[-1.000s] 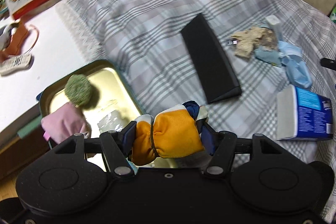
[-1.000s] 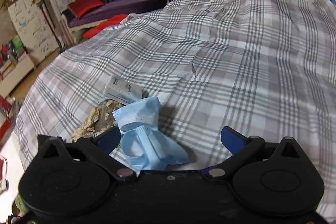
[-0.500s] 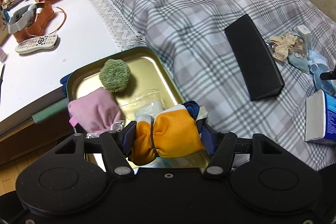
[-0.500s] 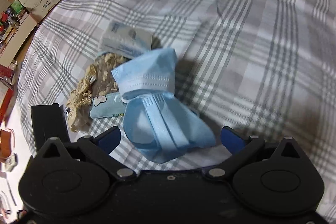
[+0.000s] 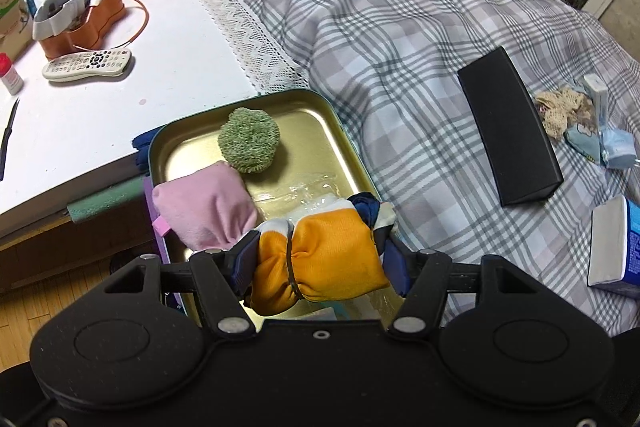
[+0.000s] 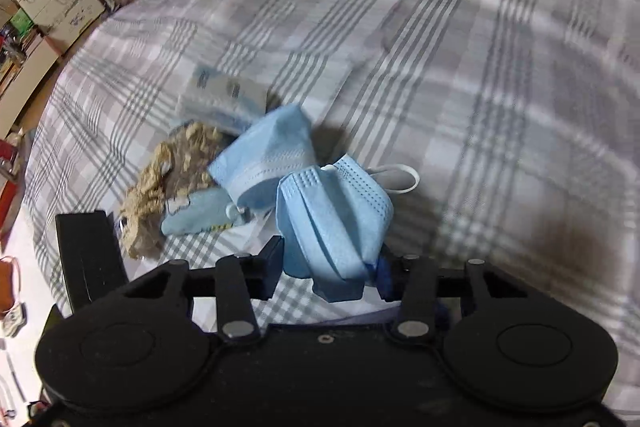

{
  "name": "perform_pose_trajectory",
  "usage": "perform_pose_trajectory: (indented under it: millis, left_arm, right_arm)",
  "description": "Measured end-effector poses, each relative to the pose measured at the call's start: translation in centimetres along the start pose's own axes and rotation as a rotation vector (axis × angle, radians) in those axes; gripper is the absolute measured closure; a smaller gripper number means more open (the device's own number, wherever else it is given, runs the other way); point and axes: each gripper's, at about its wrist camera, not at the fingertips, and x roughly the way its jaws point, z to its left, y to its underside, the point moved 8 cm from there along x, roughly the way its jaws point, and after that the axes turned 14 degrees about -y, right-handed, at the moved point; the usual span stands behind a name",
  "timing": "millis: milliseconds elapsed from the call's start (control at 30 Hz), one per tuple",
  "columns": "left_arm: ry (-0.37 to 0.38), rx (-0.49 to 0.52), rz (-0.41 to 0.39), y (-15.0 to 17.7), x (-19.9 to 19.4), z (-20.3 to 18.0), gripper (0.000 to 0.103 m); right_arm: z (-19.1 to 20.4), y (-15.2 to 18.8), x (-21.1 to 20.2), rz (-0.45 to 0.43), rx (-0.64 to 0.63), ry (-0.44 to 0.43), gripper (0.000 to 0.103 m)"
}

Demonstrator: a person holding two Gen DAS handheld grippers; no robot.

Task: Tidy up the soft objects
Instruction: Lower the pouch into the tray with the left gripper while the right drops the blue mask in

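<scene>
Above the gold tray (image 5: 344,131), the left gripper (image 5: 320,259) clamps an orange bundle (image 5: 328,259); the right gripper (image 6: 330,267), just closing, pinches a blue mask (image 6: 336,219).

- Left gripper (image 5: 320,259): matte black housing, two round raised discs flanking centre, silver pivot screws on angled link arms, blue finger pads (image 5: 244,257).
- Right gripper (image 6: 328,267): same black build, triangular cut-outs, silver screws, blue pad on one finger.
</scene>
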Motion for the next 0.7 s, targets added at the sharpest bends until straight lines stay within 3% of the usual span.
perform_pose_trajectory:
  millis: [167, 367, 500, 700]
  left_arm:
    - [-0.013, -0.030, 0.002, -0.1, 0.1, 1.5, 0.044]
    - [-0.050, -0.064, 0.013, 0.4, 0.6, 3.9, 0.044]
    - [-0.064, -0.100, 0.032, 0.8, 1.2, 5.4, 0.044]
    - [-0.062, -0.084, 0.075, 2.9, 2.4, 5.7, 0.044]
  right_arm:
    - [2.0, -0.2, -5.2, -0.117, -0.063, 0.015, 0.058]
    - [7.7, 3.0, -10.6, -0.175, -0.179, -0.107, 0.058]
    - [12.0, 6.3, -11.8, -0.152, -0.260, -0.206, 0.057]
    - [17.9, 12.4, -10.9, -0.033, -0.379, -0.329, 0.057]
